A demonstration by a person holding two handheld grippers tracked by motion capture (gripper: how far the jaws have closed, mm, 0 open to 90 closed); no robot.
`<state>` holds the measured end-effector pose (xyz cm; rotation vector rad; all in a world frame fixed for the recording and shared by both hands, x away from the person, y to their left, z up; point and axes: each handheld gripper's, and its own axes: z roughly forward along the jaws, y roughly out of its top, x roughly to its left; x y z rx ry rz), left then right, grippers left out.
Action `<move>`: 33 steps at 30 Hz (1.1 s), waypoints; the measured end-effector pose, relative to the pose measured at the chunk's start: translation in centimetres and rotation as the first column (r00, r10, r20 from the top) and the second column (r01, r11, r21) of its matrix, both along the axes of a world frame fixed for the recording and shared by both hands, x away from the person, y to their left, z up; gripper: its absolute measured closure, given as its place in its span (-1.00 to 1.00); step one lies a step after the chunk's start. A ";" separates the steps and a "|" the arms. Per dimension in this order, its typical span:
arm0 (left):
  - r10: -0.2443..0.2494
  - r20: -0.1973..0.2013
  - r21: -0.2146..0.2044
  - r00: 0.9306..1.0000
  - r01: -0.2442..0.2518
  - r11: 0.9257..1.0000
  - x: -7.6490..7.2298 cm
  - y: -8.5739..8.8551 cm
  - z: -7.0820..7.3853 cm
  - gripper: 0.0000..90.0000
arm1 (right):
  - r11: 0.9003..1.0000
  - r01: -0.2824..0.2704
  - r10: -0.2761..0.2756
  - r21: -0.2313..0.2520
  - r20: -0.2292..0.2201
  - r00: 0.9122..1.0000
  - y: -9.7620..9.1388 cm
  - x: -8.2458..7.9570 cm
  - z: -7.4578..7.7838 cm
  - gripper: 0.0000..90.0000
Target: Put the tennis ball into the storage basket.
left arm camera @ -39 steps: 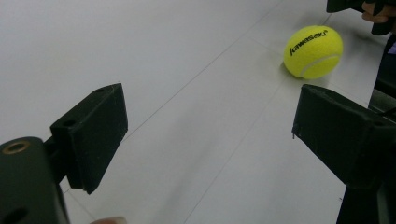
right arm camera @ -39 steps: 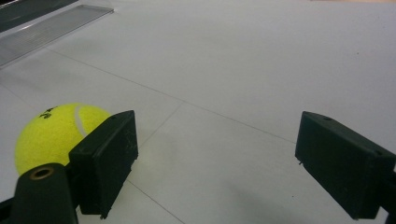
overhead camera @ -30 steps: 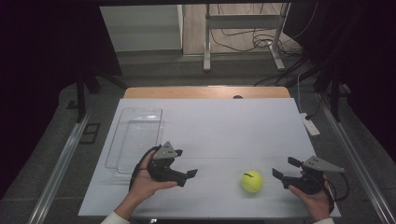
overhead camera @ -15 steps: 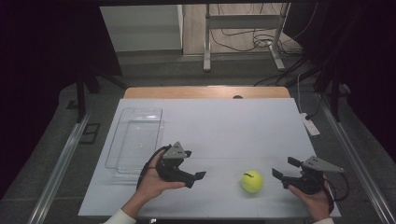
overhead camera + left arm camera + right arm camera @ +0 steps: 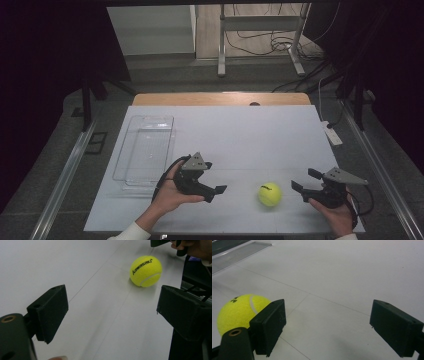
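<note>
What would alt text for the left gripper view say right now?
A yellow tennis ball printed "kawasaki" rests on the white table, ahead of the open left gripper and nearer its right-hand jaw. Nothing is between the two black jaws. A hand shows at the top right corner.

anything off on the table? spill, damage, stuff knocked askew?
Nothing stands out. The yellow tennis ball sits intact on the white table between the left gripper and the right gripper, both open and clear of it. The clear plastic tray lies flat and empty near the table's left edge. No spill or damage visible.
</note>
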<state>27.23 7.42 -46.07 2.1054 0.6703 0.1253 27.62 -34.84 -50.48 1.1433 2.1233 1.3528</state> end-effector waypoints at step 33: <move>-0.087 -0.032 -0.018 0.996 0.086 0.996 1.0 -4.1 -0.1 -0.77 | 1.000 -0.002 0.002 -0.003 -0.003 1.000 0.0 0.1 -0.1 -0.69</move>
